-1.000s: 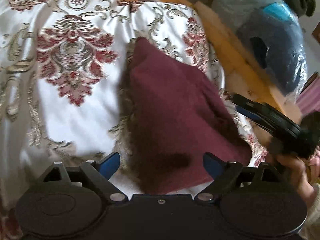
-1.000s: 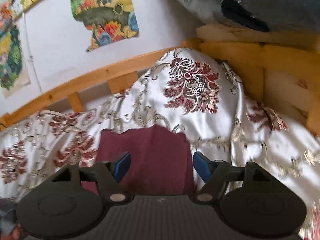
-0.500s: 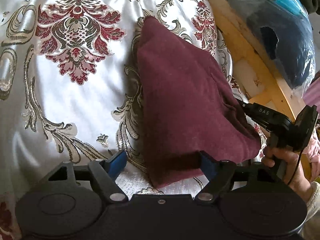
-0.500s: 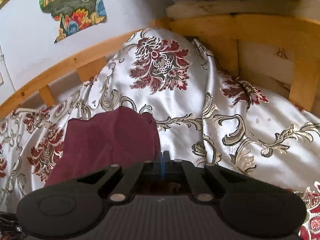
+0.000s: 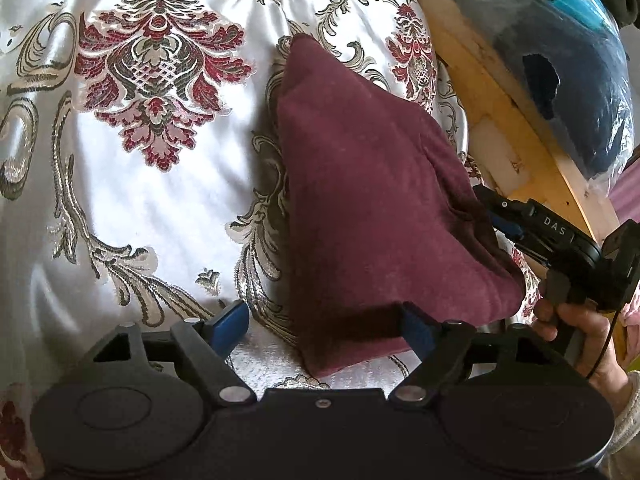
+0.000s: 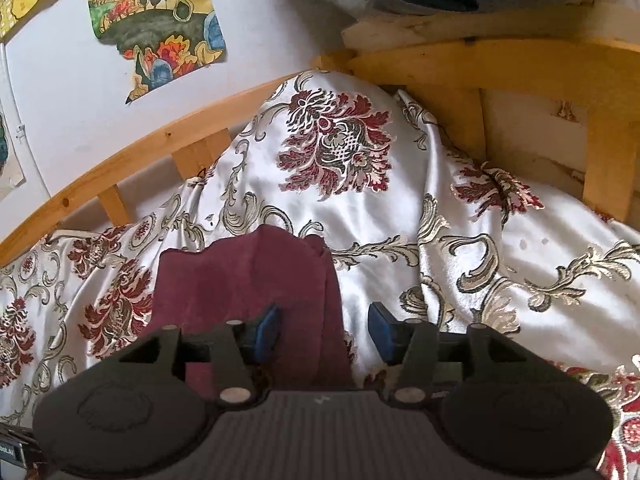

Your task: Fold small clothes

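In the left wrist view, the maroon garment (image 5: pixel 376 208) is lying folded into a thick wedge on the patterned satin bedspread (image 5: pixel 132 200), filling the centre and right of the frame. The left gripper (image 5: pixel 324 320) is sitting at the bottom with its jaws spread wide and opening a little; the cloth's near corner is lying between the blue pads, the right pad at its edge, probably so the corner can be caught for another fold. At right, the right gripper (image 5: pixel 496 220), carried in a hand (image 5: pixel 576 332), is nosing at the garment's side edge beside the wooden bed frame (image 5: pixel 500 92).

In the right wrist view, the garment (image 6: pixel 248 280) is sitting lower centre-left. The right gripper's (image 6: pixel 324 330) jaws are opening, half spread, with the cloth's edge passing between them, unpinched. A painted picture (image 6: pixel 156 28) is hanging upper left.
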The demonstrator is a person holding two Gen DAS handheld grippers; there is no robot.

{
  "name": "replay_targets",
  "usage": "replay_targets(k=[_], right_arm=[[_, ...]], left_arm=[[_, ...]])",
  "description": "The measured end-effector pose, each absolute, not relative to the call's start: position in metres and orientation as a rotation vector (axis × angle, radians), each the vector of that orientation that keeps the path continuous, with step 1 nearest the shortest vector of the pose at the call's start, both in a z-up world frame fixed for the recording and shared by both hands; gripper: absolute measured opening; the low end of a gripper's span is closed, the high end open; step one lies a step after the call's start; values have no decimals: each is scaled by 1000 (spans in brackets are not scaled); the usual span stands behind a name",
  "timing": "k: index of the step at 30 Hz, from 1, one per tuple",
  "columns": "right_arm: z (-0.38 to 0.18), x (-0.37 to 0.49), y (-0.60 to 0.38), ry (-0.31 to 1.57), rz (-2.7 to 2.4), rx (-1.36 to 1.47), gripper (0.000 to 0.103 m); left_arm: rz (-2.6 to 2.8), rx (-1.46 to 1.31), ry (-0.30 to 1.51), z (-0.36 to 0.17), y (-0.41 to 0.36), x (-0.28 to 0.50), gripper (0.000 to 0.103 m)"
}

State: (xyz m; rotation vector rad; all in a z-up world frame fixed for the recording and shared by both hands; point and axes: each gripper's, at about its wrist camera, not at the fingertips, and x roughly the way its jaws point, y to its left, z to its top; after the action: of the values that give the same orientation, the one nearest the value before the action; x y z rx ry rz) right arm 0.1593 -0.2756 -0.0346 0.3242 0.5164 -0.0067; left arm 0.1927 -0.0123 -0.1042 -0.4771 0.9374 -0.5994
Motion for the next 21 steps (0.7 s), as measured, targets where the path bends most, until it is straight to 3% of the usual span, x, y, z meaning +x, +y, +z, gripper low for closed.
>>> replay_targets(k=[5,7,8,11,19,21], right_arm=[[-38,171,-276,545,39,369,54],[-40,173,-273,554,49,357,38],[-40,174,-270,554,54,339,25],[-35,170,-252,527,56,203,13],[-34,164,-236,530,65,62,13],[-38,166,-247,548,62,88,18]], left_arm=[[-599,-474,937,-105,-13,193,85],[-600,-475,938,-104,-12,193,86],[-602,-476,938,-104,-12,193,86],[-612,-483,935,-104,-12,193,89],[-675,-618,885,-107,-11,206,94],[-681,-609,918,-113,-16,210,94]])
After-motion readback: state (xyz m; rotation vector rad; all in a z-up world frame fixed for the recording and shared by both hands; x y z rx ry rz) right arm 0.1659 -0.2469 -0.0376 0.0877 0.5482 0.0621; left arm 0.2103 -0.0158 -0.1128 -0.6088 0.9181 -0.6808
